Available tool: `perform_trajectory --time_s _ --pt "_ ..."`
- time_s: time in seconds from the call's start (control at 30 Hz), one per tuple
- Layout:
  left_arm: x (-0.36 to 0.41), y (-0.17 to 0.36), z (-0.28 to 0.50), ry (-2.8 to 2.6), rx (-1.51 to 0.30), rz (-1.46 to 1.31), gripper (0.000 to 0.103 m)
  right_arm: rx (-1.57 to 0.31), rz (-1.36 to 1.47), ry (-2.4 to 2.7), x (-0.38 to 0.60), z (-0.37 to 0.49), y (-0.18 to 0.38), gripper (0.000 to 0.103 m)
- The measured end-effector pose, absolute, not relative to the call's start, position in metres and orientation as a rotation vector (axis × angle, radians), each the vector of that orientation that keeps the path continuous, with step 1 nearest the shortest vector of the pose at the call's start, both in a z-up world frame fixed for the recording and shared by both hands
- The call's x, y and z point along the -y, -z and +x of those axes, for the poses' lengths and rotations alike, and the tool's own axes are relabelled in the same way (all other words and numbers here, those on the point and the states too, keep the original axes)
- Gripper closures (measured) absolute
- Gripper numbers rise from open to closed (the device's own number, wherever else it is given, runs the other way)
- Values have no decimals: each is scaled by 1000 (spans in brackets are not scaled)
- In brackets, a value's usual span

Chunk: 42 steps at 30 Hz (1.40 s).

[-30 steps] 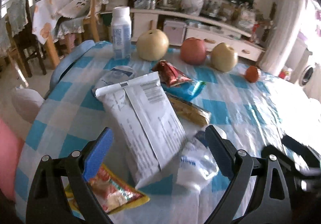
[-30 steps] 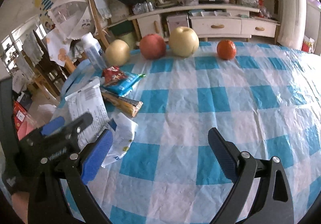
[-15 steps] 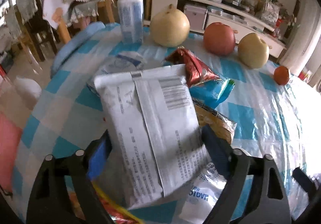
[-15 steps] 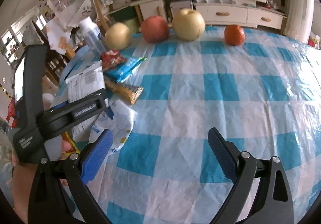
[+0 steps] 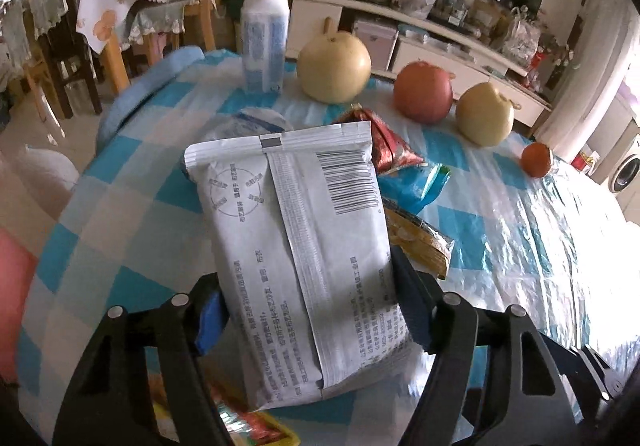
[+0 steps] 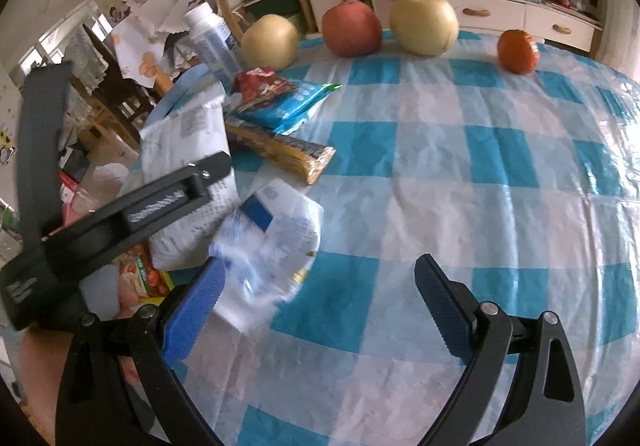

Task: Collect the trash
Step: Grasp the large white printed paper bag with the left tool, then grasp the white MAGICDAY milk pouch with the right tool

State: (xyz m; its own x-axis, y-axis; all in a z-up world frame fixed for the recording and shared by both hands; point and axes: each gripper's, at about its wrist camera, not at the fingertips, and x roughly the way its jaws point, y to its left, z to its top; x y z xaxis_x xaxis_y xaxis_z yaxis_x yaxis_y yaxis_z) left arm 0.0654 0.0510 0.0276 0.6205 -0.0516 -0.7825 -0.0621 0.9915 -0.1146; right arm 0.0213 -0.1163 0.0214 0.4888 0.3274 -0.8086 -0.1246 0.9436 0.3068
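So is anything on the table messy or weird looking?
Yes. Snack wrappers lie heaped at the left edge of the table: a red one on a blue one, and a crumpled white bag. The left gripper has a grey packet between its fingers, tilted up.

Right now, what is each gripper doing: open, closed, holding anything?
Left gripper: closed on the white packet.
Right gripper: open, holding nothing, over the checked tablecloth.
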Motion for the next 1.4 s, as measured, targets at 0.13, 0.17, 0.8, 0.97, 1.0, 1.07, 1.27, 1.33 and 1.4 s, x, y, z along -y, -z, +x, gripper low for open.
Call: perform_trajectory --time_s 0.13,0.17,0.8,0.97,1.0,1.07,1.27,1.33,1.4 --pt "-67 -44 52 -9 -857 -160 31 -1031 195 -292 106 24 -18 8" --pt "-71 -48 49 -11 -847 -164 31 -1033 193 -294 104 24 -17 8" --pt "-138 -80 -13 -35 -736 -191 31 -998 17 -278 68 23 -4 12" --pt "-149 -77 -13 -35 -739 -163 31 -975 -27 -254 63 24 -4 25" --pt "-151 -77 -14 -34 -738 -162 31 -972 -32 -250 63 24 -4 29" --pt "-155 -77 -15 -32 -734 -160 31 -963 -46 -243 62 23 -4 36" --pt "-160 -76 -16 -32 -733 -153 31 -956 -42 -242 62 21 -4 36" --pt "-163 -76 -17 -32 -727 -152 31 -956 -27 -240 64 21 -5 36" --pt "-169 -76 -19 -30 -724 -157 31 -953 -6 -238 66 20 -6 37"
